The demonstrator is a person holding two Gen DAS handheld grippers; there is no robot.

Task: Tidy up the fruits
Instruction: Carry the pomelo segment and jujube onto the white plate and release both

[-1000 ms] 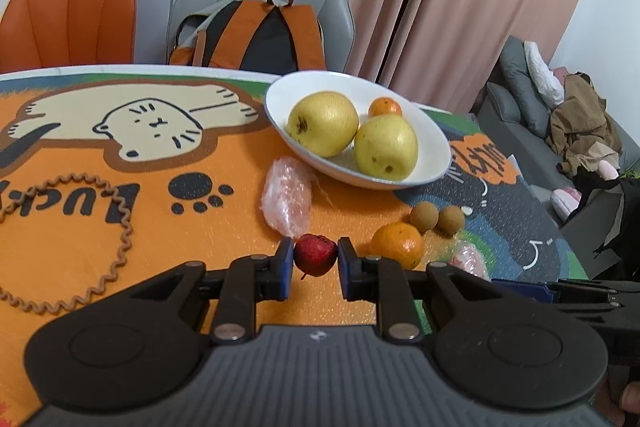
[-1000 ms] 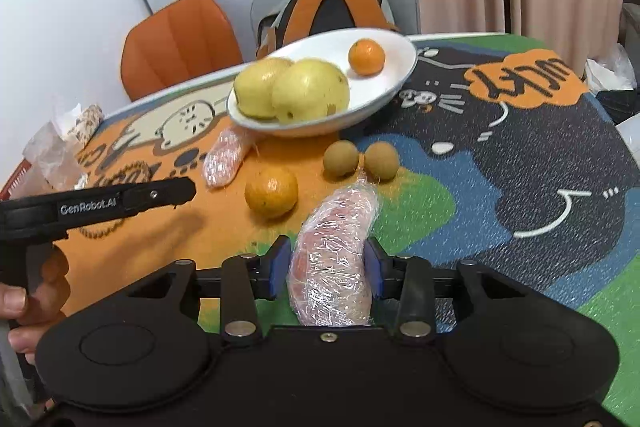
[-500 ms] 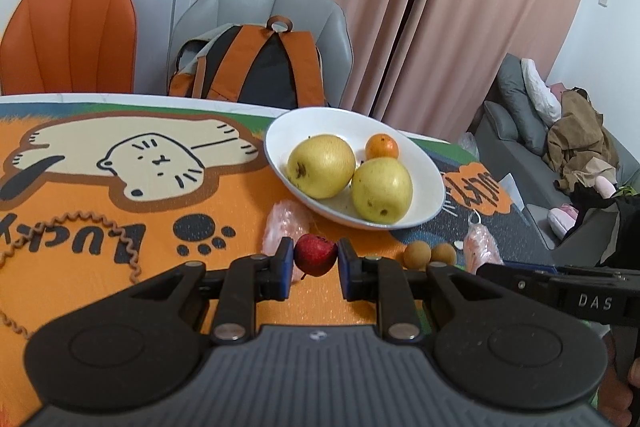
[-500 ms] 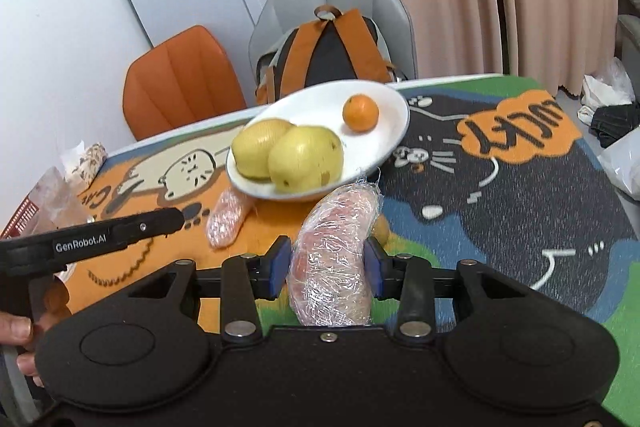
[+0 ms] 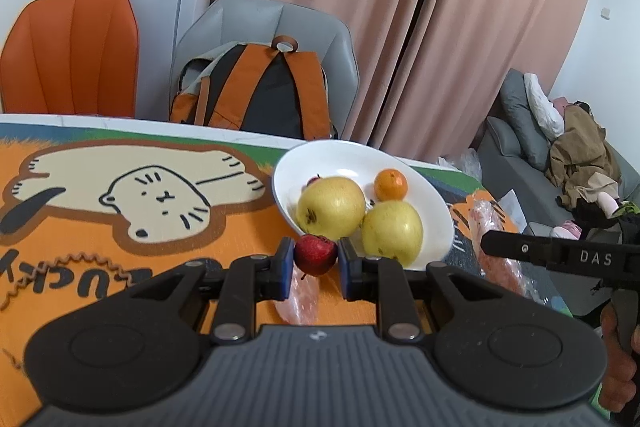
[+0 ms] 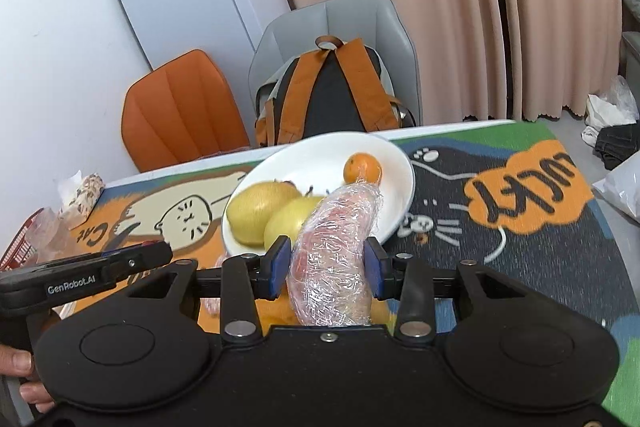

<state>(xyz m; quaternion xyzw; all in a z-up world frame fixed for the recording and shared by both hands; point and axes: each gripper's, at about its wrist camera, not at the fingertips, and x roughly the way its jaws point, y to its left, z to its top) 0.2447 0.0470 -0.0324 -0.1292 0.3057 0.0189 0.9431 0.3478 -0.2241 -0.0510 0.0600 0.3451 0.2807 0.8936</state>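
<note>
My left gripper [image 5: 313, 255] is shut on a small red fruit [image 5: 316, 254] and holds it just in front of the near rim of the white bowl [image 5: 344, 157]. The bowl holds two yellow pears [image 5: 330, 205], a small orange [image 5: 390, 184] and another small red fruit [image 5: 313, 181]. My right gripper [image 6: 326, 261] is shut on a plastic-wrapped pink fruit [image 6: 334, 255], raised beside the bowl [image 6: 394, 163]. A second wrapped fruit [image 5: 304, 297] lies on the mat under my left gripper.
The table carries an orange, green and black cat-print mat [image 5: 120, 227]. A grey chair with an orange backpack [image 5: 260, 91] and an orange chair [image 5: 72, 51] stand behind it. Bags and a red basket [image 6: 24, 247] sit at the table's left end.
Both grippers have risen and moved toward the bowl with their fruit. The bowl now looks closer, and the loose orange and brown fruits on the mat have dropped out of view.
</note>
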